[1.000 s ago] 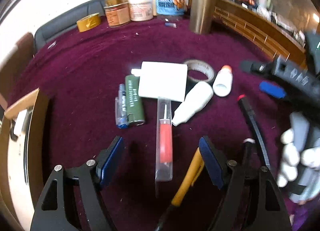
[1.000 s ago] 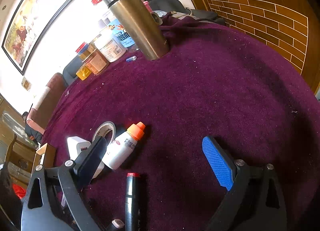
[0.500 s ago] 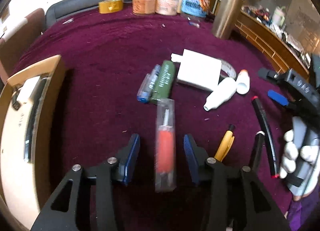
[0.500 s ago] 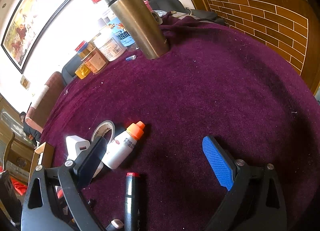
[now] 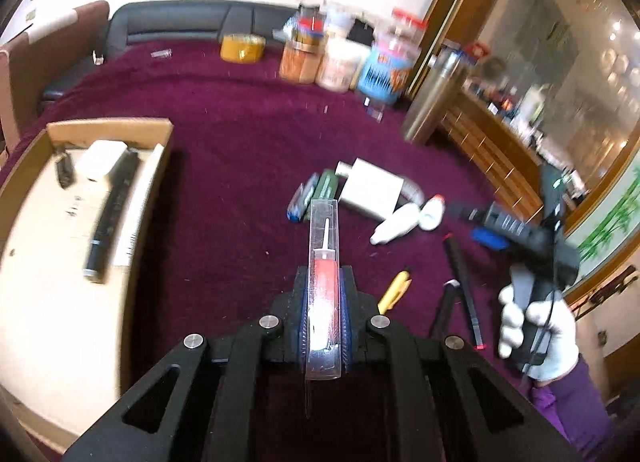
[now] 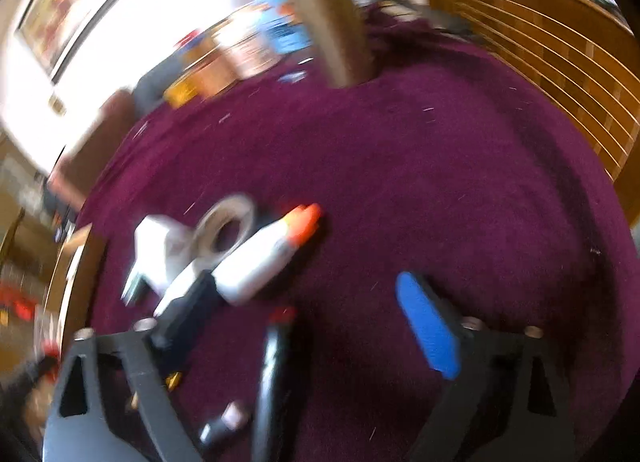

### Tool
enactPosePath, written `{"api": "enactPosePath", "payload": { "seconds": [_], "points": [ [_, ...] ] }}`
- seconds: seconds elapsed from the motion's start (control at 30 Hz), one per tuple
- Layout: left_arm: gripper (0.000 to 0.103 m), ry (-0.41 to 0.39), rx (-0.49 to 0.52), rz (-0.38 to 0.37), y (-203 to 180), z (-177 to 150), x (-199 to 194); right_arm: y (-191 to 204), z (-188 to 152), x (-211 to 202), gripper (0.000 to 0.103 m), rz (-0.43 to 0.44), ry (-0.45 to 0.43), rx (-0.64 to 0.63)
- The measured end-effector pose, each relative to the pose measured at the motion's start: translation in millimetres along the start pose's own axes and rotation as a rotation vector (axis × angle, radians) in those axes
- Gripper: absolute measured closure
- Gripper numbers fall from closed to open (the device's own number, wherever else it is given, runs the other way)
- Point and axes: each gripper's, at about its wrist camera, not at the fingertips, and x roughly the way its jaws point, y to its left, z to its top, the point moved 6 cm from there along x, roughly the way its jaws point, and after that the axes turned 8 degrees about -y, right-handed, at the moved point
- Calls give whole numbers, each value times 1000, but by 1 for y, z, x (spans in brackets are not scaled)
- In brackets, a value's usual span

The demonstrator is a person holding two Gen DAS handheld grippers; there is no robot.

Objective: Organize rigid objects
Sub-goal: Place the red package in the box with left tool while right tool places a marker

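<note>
My left gripper is shut on a clear plastic case holding a red syringe, lifted above the purple cloth. A cardboard box at the left holds a black pen and a white block. On the cloth lie a white charger, a green tube, a white orange-capped bottle, a tape roll, a yellow tool and black markers. My right gripper is open and empty above a black red-tipped marker; it also shows in the left wrist view.
Jars and tins and a steel flask stand at the table's far edge. A yellow tape roll sits far back. A wooden brick-patterned ledge borders the right side. A dark sofa lies beyond the table.
My left gripper closed on the syringe case and lifted it off the cloth, swinging left so the box came into view. My right gripper shifted slightly; its view is blurred.
</note>
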Motion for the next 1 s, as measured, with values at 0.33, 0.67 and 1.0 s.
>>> {"api": "enactPosePath", "payload": {
  "seconds": [0.33,0.67,1.0],
  "points": [
    [93,-57,-90,-41,30,-4,-33,22,-46,-11,67,-205,39,-200],
    [92,-112,-120,4,72,1,-65,23,-44,-21,91,-92,70,-88],
    [92,-125,-187,132,155,4,-89,103,-24,-52,90,347,78,43]
  ]
}}
